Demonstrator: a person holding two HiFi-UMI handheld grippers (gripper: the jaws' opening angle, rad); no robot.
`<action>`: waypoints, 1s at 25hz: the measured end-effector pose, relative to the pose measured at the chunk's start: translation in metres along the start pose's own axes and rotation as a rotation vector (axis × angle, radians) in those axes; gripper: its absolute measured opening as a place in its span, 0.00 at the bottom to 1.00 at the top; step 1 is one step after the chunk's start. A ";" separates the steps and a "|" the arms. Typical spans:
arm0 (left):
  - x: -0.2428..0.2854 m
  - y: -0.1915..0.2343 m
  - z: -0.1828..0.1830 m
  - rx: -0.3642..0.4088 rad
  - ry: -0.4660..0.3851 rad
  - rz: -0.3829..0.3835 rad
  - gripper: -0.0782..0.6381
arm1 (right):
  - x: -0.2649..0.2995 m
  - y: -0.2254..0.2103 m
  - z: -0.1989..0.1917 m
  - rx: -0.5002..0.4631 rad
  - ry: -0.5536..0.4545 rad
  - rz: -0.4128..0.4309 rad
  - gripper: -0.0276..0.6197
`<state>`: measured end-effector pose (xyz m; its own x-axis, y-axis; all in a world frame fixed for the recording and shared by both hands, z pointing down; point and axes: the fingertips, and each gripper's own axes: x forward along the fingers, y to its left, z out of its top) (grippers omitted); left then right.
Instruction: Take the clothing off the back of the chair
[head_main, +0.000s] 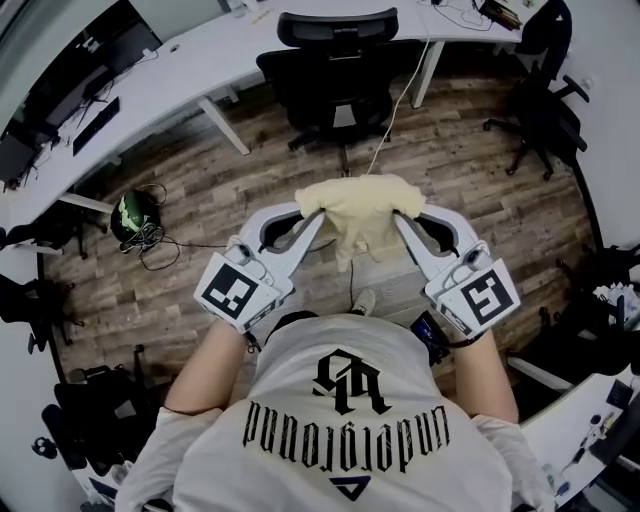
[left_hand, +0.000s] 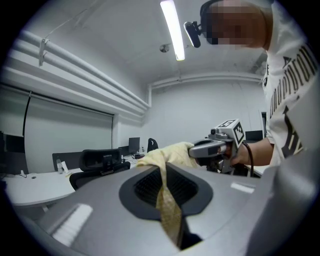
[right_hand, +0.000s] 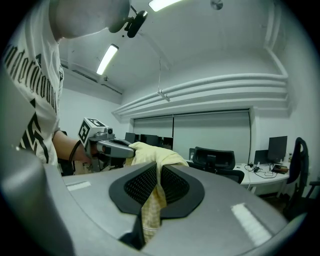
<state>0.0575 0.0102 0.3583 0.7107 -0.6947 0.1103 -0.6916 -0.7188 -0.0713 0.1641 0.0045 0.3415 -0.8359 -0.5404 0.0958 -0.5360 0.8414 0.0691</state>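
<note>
Both arms reach out in front at about the same height. The left gripper (head_main: 313, 218) and right gripper (head_main: 404, 220) point roughly level and angle inward, tips near each other. Each has its jaws clamped on the yellow clothing (head_main: 362, 205) bunched between them.

Past the fingers (head_main: 300, 240) stands a black chair (head_main: 335, 70) at a long white desk (head_main: 200, 60). The floor (head_main: 250, 200) is brown wood. Long lights (left_hand: 172, 27) shine overhead.
</note>
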 end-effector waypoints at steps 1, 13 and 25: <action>-0.008 -0.001 -0.002 -0.006 0.000 -0.004 0.20 | 0.000 0.009 0.000 0.004 0.003 -0.002 0.08; -0.135 -0.006 -0.023 -0.018 -0.003 -0.059 0.20 | 0.025 0.139 0.001 0.011 0.029 -0.047 0.08; -0.204 -0.020 -0.027 -0.029 -0.044 -0.117 0.20 | 0.022 0.223 0.004 -0.003 0.037 -0.113 0.08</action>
<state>-0.0772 0.1663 0.3644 0.7916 -0.6067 0.0723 -0.6062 -0.7947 -0.0317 0.0262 0.1802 0.3549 -0.7653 -0.6317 0.1236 -0.6262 0.7751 0.0841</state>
